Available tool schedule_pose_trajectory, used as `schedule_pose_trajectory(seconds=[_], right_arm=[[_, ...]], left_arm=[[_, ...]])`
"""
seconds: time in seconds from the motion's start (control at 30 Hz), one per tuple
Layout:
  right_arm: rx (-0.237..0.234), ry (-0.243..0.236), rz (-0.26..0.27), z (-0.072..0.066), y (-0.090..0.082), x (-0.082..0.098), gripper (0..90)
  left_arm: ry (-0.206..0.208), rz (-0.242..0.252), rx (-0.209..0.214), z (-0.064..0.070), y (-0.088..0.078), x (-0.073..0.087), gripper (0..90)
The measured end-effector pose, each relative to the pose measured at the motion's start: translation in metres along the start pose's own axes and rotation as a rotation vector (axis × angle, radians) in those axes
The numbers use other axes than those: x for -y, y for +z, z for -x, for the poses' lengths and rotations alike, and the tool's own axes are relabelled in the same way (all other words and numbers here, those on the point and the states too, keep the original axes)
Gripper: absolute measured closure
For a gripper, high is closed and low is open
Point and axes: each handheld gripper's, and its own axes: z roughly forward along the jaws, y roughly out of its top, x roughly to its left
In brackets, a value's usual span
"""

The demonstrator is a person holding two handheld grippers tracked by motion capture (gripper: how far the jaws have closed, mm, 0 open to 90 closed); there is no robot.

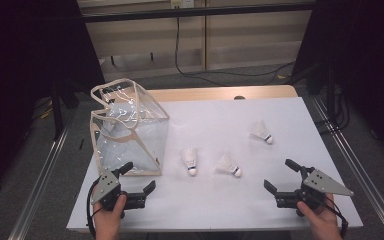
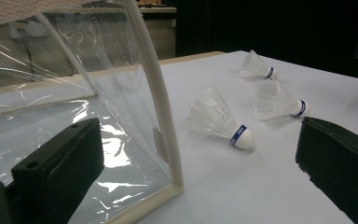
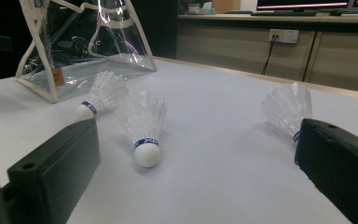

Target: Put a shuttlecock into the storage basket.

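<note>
1. Surface – a white table point(image 1: 220, 200) with a wooden strip along its far edge; dark surroundings, pale cabinets and trailing cables behind.
2. Clear plastic bag point(image 1: 130, 132) – cream-trimmed, standing upright at the table's left, its mouth open at the top; nothing can be made out inside it.
3. Left shuttlecock point(image 1: 191, 160) – lies on its side just right of the bag, cork end toward the person.
4. Middle shuttlecock point(image 1: 228, 165) – lies near the first, cork pointing right and toward the person.
5. Far shuttlecock point(image 1: 261, 132) – lies apart from the other two, farther back and to the right.
6. Left gripper point(image 1: 140, 178) – held low at the near left edge, just in front of the bag's near corner; jaws spread wide, nothing between them.
7. Right gripper point(image 1: 280, 176) – held low at the near right edge, facing the shuttlecocks; jaws spread wide, holding nothing, well apart from every shuttlecock.
</note>
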Motion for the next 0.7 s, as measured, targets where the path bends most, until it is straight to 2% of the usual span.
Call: schedule_pose_trajectory(seconds=[0.33,0.6,0.7], right_arm=[[-0.002,0.004,0.001,0.0,-0.001,0.0,0.0],[-0.001,0.004,-0.002,0.001,-0.003,0.001,0.0],[0.001,0.003,0.001,0.001,-0.003,0.001,0.0]], left_arm=[[-0.008,0.007,0.011,0.002,0.003,-0.002,0.9],[0.011,-0.006,0.039,0.005,0.009,-0.003,0.9],[-0.012,-0.004,0.056,0.009,0.013,-0.003,0.9]])
